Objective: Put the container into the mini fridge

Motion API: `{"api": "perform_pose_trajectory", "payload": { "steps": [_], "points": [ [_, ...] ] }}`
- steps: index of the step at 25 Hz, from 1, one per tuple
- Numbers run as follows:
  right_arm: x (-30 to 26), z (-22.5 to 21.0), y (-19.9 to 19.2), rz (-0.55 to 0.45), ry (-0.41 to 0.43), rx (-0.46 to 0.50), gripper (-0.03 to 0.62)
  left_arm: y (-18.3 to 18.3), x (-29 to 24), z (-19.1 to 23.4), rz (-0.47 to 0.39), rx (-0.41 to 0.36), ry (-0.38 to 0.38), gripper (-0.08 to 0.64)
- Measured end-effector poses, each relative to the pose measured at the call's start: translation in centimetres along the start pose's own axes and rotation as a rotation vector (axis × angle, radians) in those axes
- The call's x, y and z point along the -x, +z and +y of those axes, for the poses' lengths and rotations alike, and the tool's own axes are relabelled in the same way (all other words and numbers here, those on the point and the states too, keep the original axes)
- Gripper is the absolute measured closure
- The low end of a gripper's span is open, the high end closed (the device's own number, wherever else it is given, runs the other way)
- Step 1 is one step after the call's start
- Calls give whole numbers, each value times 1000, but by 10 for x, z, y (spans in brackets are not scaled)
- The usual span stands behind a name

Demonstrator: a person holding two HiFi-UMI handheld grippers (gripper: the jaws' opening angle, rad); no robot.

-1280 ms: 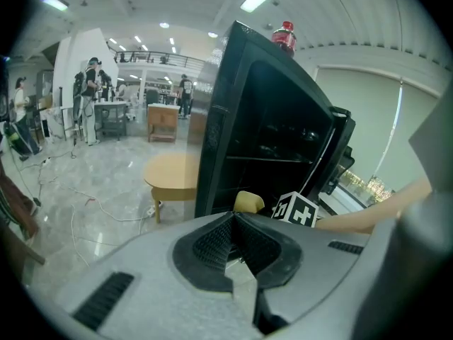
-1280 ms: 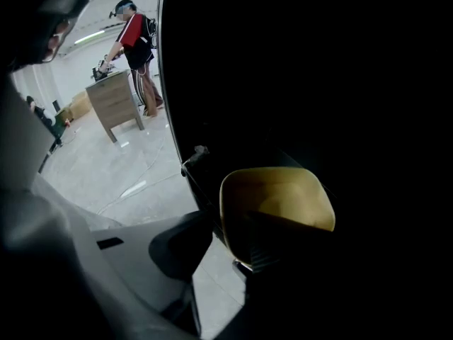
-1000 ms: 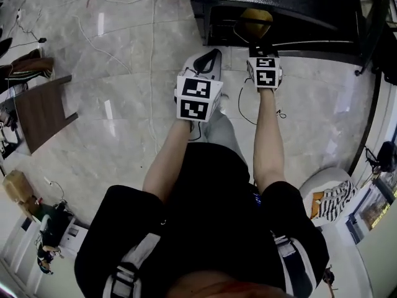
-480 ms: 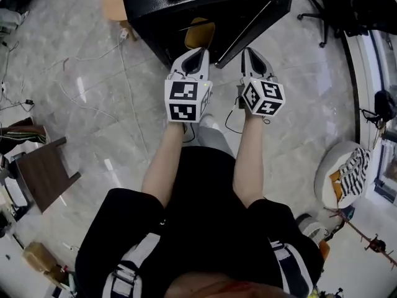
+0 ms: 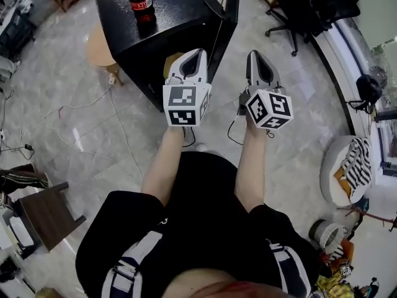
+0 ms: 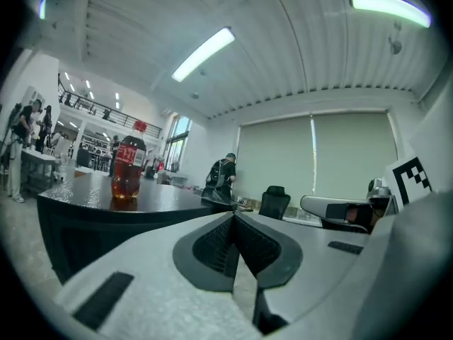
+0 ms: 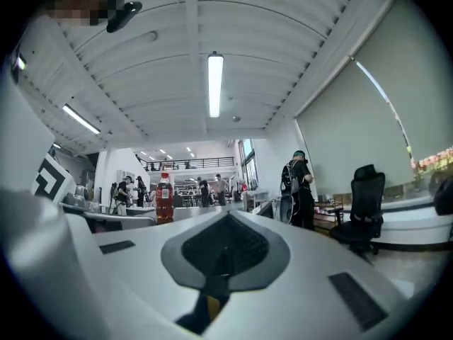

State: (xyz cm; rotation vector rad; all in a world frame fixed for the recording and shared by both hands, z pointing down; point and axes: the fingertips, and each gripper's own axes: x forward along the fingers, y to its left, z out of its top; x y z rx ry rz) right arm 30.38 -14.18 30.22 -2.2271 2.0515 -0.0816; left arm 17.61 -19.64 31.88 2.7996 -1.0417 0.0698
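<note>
From above, the head view shows the black mini fridge (image 5: pixel 167 17) with its door (image 5: pixel 231 8) swung open, a cola bottle (image 5: pixel 141 2) standing on its top and a round tan stool (image 5: pixel 99 45) just beside it. Both tools are held in front of the open side. The left gripper (image 5: pixel 197 54) covers most of the opening, and the right gripper (image 5: pixel 255 56) is near the door's edge. The container (image 5: pixel 168 63) shows only in this view, as a yellowish sliver inside the fridge's open front, mostly hidden behind the left gripper and apart from both tools. The two gripper views look level over the fridge top, so neither shows the opening or the container. The left gripper view shows the left gripper (image 6: pixel 233 214) with its jaws pressed together on nothing, and the bottle (image 6: pixel 128 170) on the glossy black top (image 6: pixel 163 198). The right gripper view shows the right gripper (image 7: pixel 226 214) likewise closed and empty. Beyond it are the bottle (image 7: pixel 164 198), a person with a backpack (image 7: pixel 301 186) and an office chair (image 7: pixel 364 204).
</note>
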Motion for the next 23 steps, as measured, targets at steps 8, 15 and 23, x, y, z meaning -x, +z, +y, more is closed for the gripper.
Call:
{"api": "perform_pose_trajectory", "payload": {
  "steps": [8, 15, 23],
  "points": [
    [0, -8, 15, -21, 4, 18, 580, 17, -9, -20, -32, -34, -28, 555],
    [-8, -4, 14, -15, 22, 32, 581, 16, -12, -19, -27, -39, -27, 555],
    [-12, -7, 8, 1, 24, 38, 580, 15, -16, -19, -23, -44, -24, 555]
  ]
}}
